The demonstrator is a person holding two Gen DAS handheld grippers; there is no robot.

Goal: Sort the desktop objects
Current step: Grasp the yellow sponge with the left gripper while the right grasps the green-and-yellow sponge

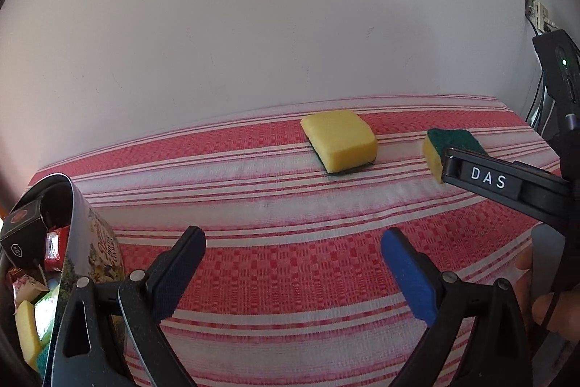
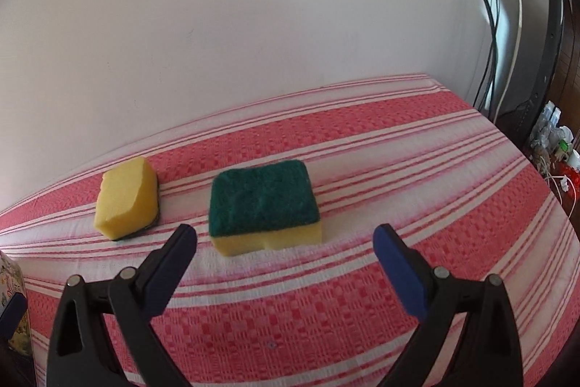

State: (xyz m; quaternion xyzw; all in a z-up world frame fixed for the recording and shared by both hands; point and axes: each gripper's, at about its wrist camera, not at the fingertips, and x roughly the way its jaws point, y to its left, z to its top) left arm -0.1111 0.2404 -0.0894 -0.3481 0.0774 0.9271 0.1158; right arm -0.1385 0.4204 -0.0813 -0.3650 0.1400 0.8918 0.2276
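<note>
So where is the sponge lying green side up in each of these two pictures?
Left wrist view: the green-topped sponge sits far right on the striped cloth, partly hidden behind the right gripper.
Right wrist view: it lies near the middle, just ahead of the open right gripper.
Shared landmark: the yellow-side-up sponge, to its left in both.

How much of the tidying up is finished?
Partly done: the tin on the left already holds a sponge, a black box and wrapped sweets. Nothing is in hand; the left gripper and right gripper both have open jaws. Left: the yellow-side-up sponge and green-side-up sponge on the striped cloth.
</note>
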